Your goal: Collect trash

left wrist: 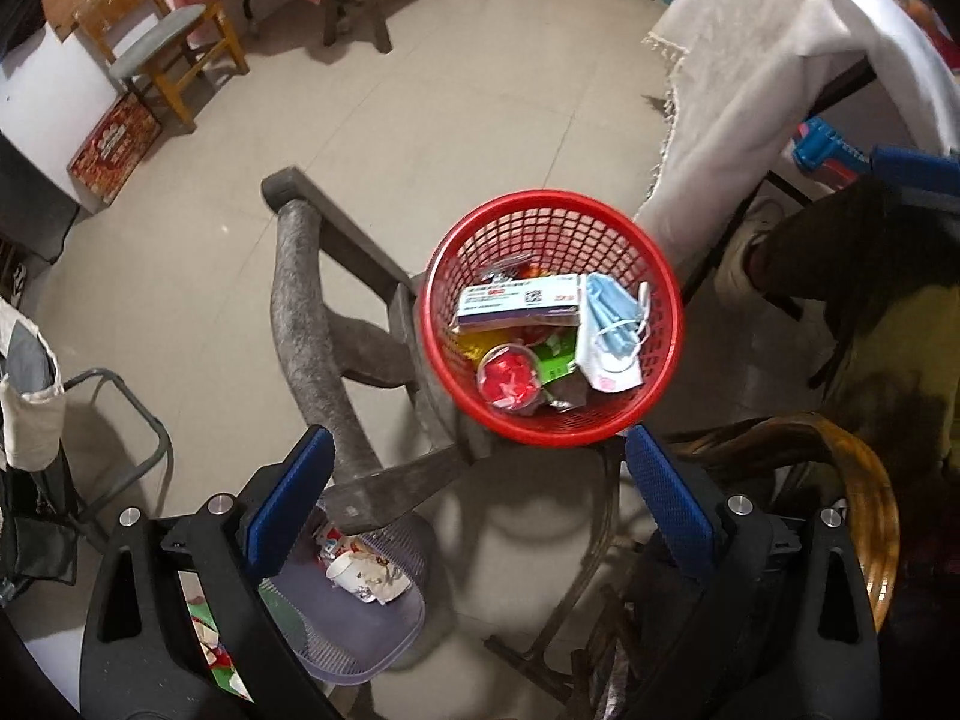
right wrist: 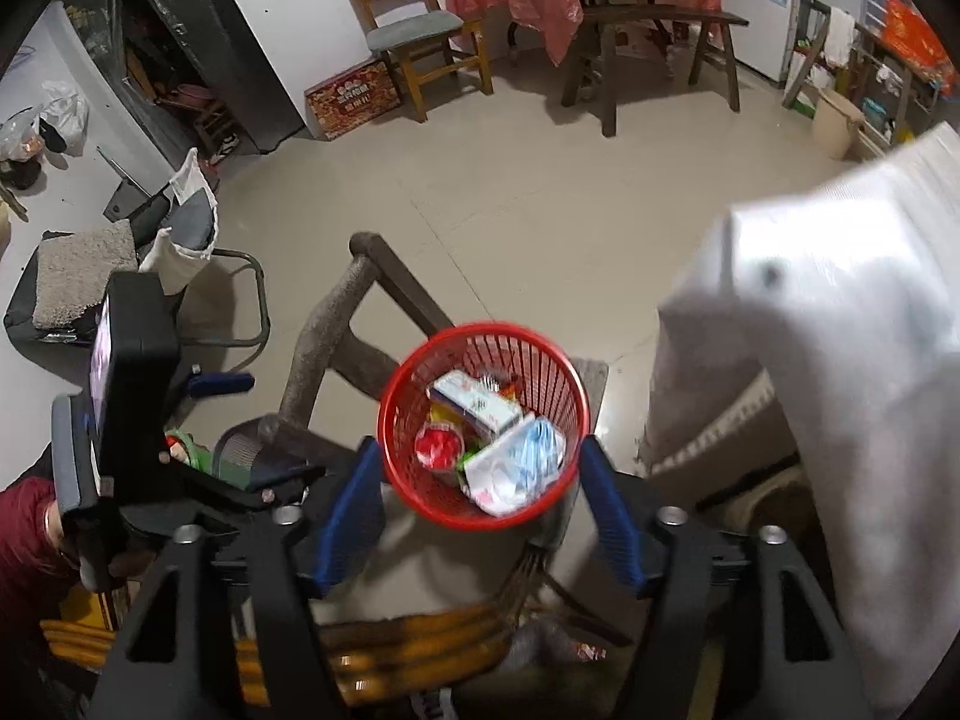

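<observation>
A red mesh basket [left wrist: 666,324] stands on a dark wooden chair [left wrist: 312,324] and holds trash: a white box [left wrist: 516,303], a blue face mask [left wrist: 612,318], a clear cup with red bits [left wrist: 510,378] and wrappers. It also shows in the right wrist view [right wrist: 396,396]. A purple mesh bin [left wrist: 384,630] with a crumpled cup and paper sits lower left. My left gripper [left wrist: 480,480] is open and empty, above and just short of the red basket. My right gripper [right wrist: 480,498] is open and empty, its fingers either side of the basket's near rim.
A white cloth [left wrist: 750,78] drapes a table on the right. A rattan chair rim [left wrist: 870,492] lies below right. A folding chair [right wrist: 198,276], a wooden chair [right wrist: 420,36] and a bench [right wrist: 654,24] stand around the tiled floor. The left gripper body [right wrist: 120,384] shows at left.
</observation>
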`<act>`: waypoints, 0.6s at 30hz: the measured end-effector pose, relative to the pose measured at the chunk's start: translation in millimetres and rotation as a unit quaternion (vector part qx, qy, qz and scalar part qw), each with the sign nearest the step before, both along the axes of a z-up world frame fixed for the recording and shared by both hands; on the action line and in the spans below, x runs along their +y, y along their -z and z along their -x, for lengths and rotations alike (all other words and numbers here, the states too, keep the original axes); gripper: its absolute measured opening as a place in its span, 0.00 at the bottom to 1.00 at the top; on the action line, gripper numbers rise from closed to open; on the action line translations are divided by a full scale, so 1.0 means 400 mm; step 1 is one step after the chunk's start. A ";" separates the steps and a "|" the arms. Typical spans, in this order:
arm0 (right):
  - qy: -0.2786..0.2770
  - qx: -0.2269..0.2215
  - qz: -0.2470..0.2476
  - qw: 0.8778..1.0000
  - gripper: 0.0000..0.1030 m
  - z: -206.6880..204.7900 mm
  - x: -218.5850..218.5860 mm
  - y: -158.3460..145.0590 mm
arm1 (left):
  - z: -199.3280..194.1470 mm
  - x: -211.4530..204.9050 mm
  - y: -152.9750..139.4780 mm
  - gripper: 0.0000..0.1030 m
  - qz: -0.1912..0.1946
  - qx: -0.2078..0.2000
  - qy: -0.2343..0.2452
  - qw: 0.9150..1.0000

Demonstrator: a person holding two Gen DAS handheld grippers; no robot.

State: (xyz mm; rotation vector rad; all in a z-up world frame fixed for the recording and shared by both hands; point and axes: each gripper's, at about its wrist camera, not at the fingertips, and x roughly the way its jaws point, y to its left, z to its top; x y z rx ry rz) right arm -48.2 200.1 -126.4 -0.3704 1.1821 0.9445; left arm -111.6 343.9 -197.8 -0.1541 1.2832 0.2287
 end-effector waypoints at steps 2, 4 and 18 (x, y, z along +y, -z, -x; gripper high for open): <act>0.000 0.005 0.011 1.000 0.67 0.013 -0.011 0.013 | -0.002 -0.014 -0.015 0.91 -0.005 -0.004 0.005 1.000; 0.004 0.005 0.025 1.000 0.73 0.026 -0.022 0.028 | -0.003 -0.024 -0.026 0.91 -0.006 -0.008 0.009 1.000; 0.038 -0.032 0.037 0.998 0.88 0.043 -0.082 0.016 | -0.007 -0.097 -0.087 0.92 -0.040 -0.039 0.042 0.998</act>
